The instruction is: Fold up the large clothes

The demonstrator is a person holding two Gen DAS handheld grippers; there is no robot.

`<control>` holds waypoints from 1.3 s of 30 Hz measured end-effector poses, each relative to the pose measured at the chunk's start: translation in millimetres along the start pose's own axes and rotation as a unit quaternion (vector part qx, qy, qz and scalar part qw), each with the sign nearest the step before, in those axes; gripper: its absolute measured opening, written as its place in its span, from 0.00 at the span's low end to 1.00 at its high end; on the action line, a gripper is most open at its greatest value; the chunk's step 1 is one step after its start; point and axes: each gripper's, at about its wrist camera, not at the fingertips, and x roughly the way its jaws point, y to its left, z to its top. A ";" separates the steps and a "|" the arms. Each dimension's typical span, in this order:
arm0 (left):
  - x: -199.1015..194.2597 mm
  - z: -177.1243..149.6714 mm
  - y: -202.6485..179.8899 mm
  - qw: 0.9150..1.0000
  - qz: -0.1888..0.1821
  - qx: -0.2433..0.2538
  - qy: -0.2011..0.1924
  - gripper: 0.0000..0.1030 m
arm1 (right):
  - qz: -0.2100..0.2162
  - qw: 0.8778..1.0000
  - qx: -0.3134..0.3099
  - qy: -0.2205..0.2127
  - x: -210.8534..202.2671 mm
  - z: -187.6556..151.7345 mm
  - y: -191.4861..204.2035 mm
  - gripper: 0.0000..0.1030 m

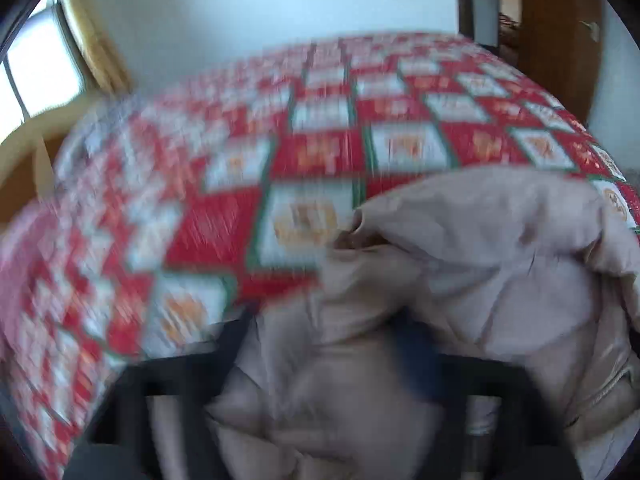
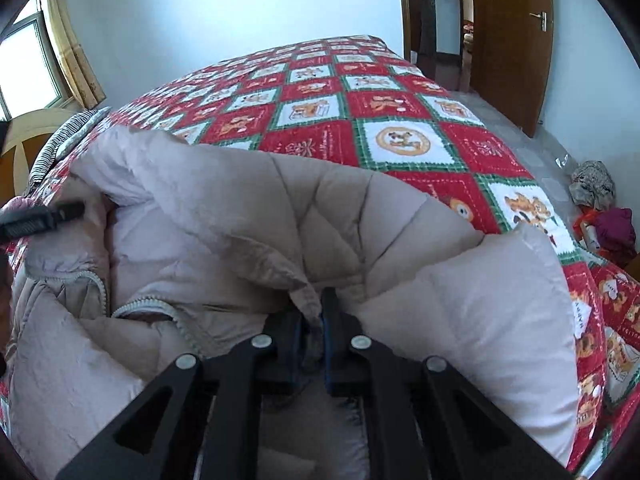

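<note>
A beige quilted puffer jacket (image 2: 240, 220) lies crumpled on the near part of a bed with a red, white and green patchwork quilt (image 2: 320, 120). My right gripper (image 2: 314, 320) is shut on a thin fold of the jacket's edge near its zipper (image 2: 140, 304). In the blurred left wrist view the jacket (image 1: 480, 248) bulges up between the fingers of my left gripper (image 1: 328, 336), which is shut on a thick bunch of it. One black finger of the left gripper (image 2: 60, 212) shows at the jacket's left side in the right wrist view.
A striped pillow (image 2: 60, 144) and a wooden headboard (image 2: 24, 136) are at the bed's left end, under a window (image 2: 28, 64). A brown door (image 2: 508, 40) stands at the right. A heap of cloth and bags (image 2: 600, 216) lies on the floor by the bed.
</note>
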 end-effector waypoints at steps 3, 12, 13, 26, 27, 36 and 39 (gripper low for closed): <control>2.4 -30.2 24.0 0.995 -0.051 -0.088 -0.020 0.27 | -0.006 1.000 -0.007 -0.004 1.3 -0.9 -0.1 0.07; 7.4 -44.4 29.1 0.990 -0.054 -0.115 -0.060 0.28 | -0.020 0.998 0.005 -0.063 -48.7 5.7 0.6 0.44; 7.5 -43.7 28.1 0.990 -0.055 -0.117 -0.061 0.28 | -0.018 0.995 0.021 -0.099 -65.8 9.6 -1.9 0.64; 5.8 -47.2 28.5 0.988 -0.063 -0.119 -0.069 0.28 | 0.056 0.996 0.026 0.056 36.5 71.7 58.4 0.37; 5.7 -47.8 30.4 0.987 -0.072 -0.124 -0.069 0.28 | 0.047 0.997 0.001 0.066 43.3 57.7 62.9 0.37; -50.0 -60.1 45.8 0.984 -0.129 -0.112 -0.056 0.31 | -0.018 0.995 -0.103 0.008 39.0 21.2 78.0 0.37; -82.5 -42.0 35.1 0.979 -0.157 -0.095 -0.088 0.31 | -0.004 0.996 -0.093 0.006 41.3 24.3 76.5 0.37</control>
